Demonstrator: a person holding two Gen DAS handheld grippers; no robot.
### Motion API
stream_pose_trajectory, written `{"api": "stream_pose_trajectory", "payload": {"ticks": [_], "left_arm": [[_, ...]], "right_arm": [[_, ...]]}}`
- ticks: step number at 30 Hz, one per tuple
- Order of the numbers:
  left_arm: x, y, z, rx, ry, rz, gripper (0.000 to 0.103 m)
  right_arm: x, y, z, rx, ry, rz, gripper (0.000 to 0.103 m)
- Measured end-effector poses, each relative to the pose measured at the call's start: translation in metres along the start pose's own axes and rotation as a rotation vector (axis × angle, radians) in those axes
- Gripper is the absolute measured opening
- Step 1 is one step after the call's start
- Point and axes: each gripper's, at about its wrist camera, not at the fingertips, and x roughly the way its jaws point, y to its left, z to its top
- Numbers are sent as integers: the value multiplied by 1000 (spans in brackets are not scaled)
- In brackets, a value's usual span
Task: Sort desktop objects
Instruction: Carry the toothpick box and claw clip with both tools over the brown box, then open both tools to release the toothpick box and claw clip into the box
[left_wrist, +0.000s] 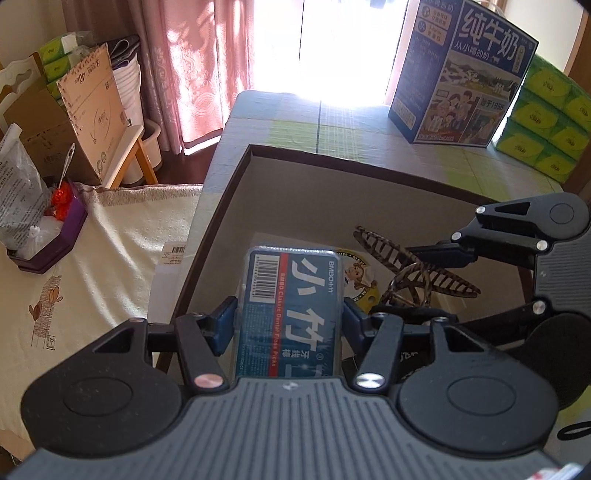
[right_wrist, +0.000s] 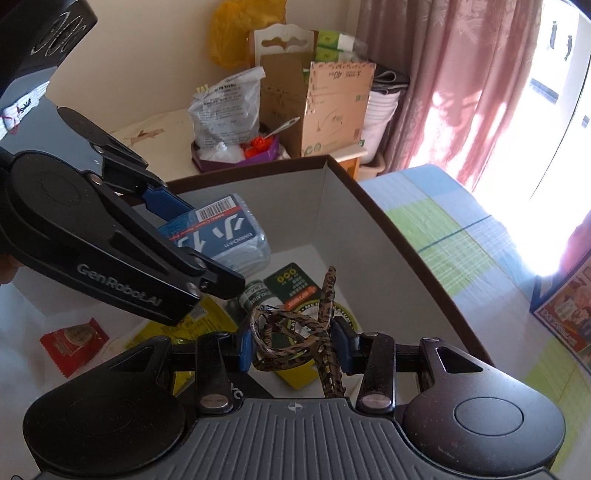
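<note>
Left tool (left_wrist: 290, 319) clamping rigid, slick, light floss box (left_wrist: 291, 295) across its flanks; right tool (right_wrist: 293, 345) at three o'clock pinching brittle hair claw (right_wrist: 295, 328) at its hinge, over carton (left_wrist: 369, 192).

Your left wrist cam sits close behind its fingers, angled down into the brown box (left_wrist: 236, 192), facing the window. Right wrist cam does likewise, facing the far corner clutter. Both share the box interior & each other's gripper.
</note>
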Motion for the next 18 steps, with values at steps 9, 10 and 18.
{"api": "stream_pose_trajectory", "payload": {"ticks": [9,10,18], "left_arm": [[14,-8,8,26,15,21,55],[14,-9,8,31,16,25,55],[15,-9,12,41,7,37,54]], "right_arm": [[0,-4,2,27,21,-5,40],[0,-4,2,32,21,-6,40],[-3,-9,7,67,18,-8,40]]}}
